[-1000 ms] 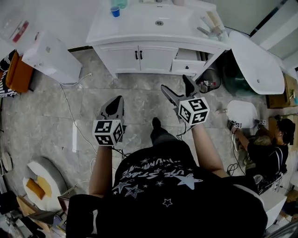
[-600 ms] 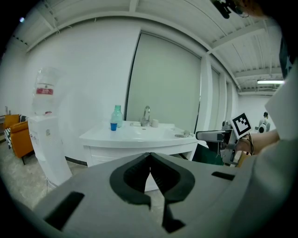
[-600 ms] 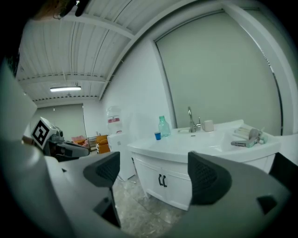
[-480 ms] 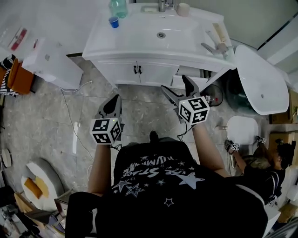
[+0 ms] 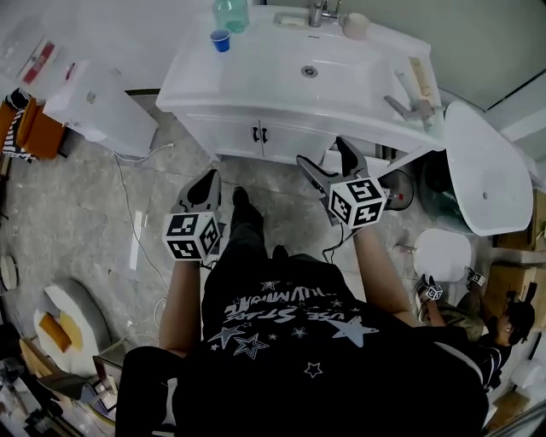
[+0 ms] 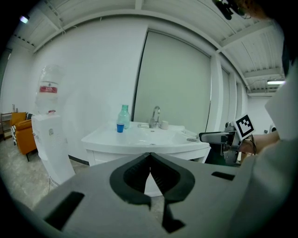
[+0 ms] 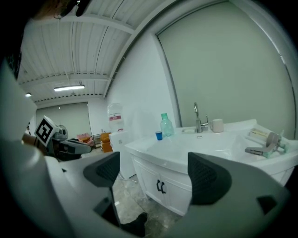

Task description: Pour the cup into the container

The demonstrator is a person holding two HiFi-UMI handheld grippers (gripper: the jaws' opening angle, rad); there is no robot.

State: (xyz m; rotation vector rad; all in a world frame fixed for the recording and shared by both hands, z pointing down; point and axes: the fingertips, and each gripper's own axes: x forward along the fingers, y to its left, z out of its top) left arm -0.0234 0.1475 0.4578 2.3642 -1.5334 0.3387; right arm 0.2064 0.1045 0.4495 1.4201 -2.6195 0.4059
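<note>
White vanity [image 5: 192, 81] with a moulded basin stands at the top of the head view, on a grey stone tile floor [image 5: 85, 222]. Small blue cup [image 5: 221, 40] sits upright at the vanity's left back corner, just beside a pale green bottle [image 5: 231, 13]; whether the cup holds anything is too small to tell. Chrome tap [image 5: 320, 10] rises behind the basin, with a white mug [image 5: 354, 26] just to its right. Both grippers hang low in front of the vanity, well apart from the cup. Left gripper [image 6: 150, 160]: jaws pressed together tip to tip, nothing between them. Its view looks toward the vanity, with cup and bottle above the jaw tips and to their left. Right gripper [image 7: 156, 174]: jaws spread wide and empty, the cabinet doors [image 7: 160, 186] showing in the gap. Cup and bottle appear above that gap on the counter edge. White water dispenser [image 5: 98, 102] stands left of the vanity, an orange chair [image 5: 30, 132] beyond it at the frame edge. Dark shoe [image 5: 241, 203] rests on the floor between the two grippers. Second person [image 5: 465, 320] shows at lower right.
</note>
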